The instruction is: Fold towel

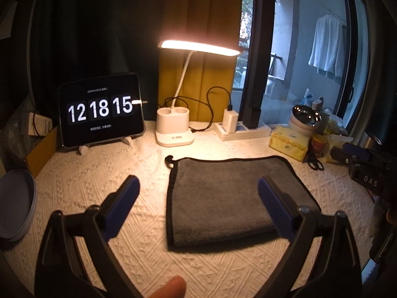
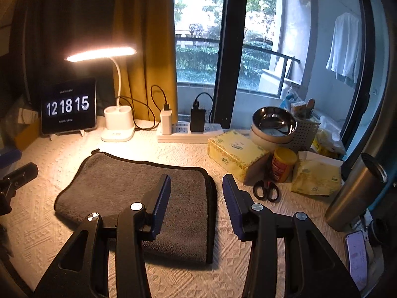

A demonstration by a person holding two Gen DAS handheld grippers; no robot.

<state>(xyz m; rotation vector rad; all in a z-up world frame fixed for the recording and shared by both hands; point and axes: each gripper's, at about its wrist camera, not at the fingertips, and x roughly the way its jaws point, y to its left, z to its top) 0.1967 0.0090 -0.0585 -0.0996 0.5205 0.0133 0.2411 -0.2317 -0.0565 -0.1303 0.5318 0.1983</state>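
towel: grey towel [image 1: 230,198] with dark edging lies folded flat on the cream textured tablecloth [image 1: 104,173], centre of the left wrist frame; in the right wrist frame it sits centre-left [image 2: 119,186]. small hanging loop at its upper left corner.
left gripper: left gripper [image 1: 198,191] has its blue-padded fingers spread wide, nothing between them. left finger over bare cloth, right finger overlapping the towel's right half in the frame; contact with the towel cannot be told.
right gripper: right gripper [image 2: 196,193] has its fingers apart and holds nothing. left finger overlaps the towel's right part, right finger over the cloth just past the towel's right edge; contact cannot be told.
fingertip: a fingertip [image 1: 173,286] shows at the bottom centre of the left wrist frame.
clock: tablet [image 1: 101,110] on a stand, upper left of both frames, reads 12 18 15.
lamp: lit white desk lamp [image 1: 198,47] behind the towel, base beside the tablet.
power strip: white power strip [image 2: 191,131] with chargers plugged in, centre of the right wrist frame, by the window.
right side clutter: yellow tissue box [image 2: 235,156], black-handled scissors [image 2: 266,190], yellow-lidded jar [image 2: 282,164], metal bowl [image 2: 274,121], steel tumbler [image 2: 354,193] at the far right.
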